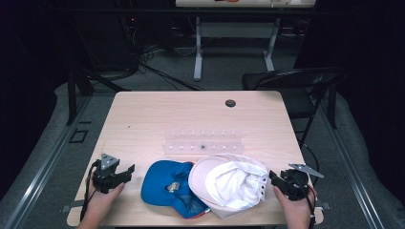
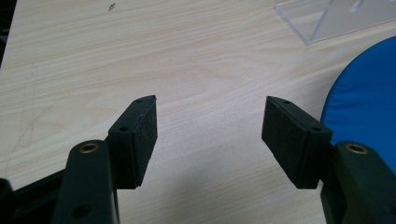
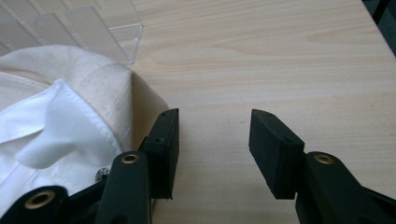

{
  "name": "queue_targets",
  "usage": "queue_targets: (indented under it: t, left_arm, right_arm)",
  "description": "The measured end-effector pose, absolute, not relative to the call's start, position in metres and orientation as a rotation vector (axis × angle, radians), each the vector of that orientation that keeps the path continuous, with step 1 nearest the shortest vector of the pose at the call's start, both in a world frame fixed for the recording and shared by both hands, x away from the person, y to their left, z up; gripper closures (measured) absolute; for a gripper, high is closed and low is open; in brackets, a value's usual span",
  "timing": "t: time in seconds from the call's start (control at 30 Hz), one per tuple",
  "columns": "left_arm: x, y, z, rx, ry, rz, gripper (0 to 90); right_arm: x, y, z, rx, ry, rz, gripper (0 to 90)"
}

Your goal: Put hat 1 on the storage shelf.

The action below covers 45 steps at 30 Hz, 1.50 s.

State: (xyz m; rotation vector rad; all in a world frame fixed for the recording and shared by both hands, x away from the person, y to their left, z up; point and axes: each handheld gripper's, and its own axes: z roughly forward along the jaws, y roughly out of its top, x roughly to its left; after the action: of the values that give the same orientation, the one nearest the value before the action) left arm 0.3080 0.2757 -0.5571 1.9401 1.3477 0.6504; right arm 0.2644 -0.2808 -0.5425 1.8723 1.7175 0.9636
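Note:
A blue cap (image 1: 167, 187) lies at the table's near edge, with a white cap (image 1: 229, 183) upside down and overlapping its right side. My left gripper (image 1: 125, 172) rests on the table left of the blue cap, jaws open over bare wood (image 2: 210, 135); the blue cap's edge (image 2: 364, 116) shows at the right of the left gripper view. My right gripper (image 1: 272, 177) sits just right of the white cap, open with nothing between its jaws (image 3: 215, 140). The white cap (image 3: 70, 116) lies against the left jaw in the right gripper view.
A clear plastic rack (image 1: 203, 142) stands on the wooden table (image 1: 191, 114) behind the caps. A round dark grommet (image 1: 230, 103) sits near the far edge. A black folding chair (image 1: 296, 86) stands at the far right corner, and cables lie on the floor beyond.

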Motion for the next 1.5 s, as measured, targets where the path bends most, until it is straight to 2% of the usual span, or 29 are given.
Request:
queue_targets:
  t: [0.43, 0.77, 1.1, 1.5]
  left_arm:
    - [0.307, 0.284, -0.554, 1.914, 1.369, 0.689, 37.2]
    - [0.307, 0.283, -0.555, 1.915, 1.373, 0.677, 37.2]
    - [0.307, 0.282, -0.556, 1.925, 1.367, 0.678, 37.2]
    - [0.307, 0.281, -0.557, 1.93, 1.365, 0.676, 37.2]
  right_arm:
    - [0.263, -0.286, -0.506, 1.966, 1.833, 1.048, 53.3]
    - [0.269, -0.293, -0.495, 2.09, 1.926, 1.143, 52.0]
    - [0.268, -0.287, -0.511, 2.172, 2.035, 1.219, 47.7]
    - [0.276, -0.274, -0.543, 2.232, 2.091, 1.309, 47.5]
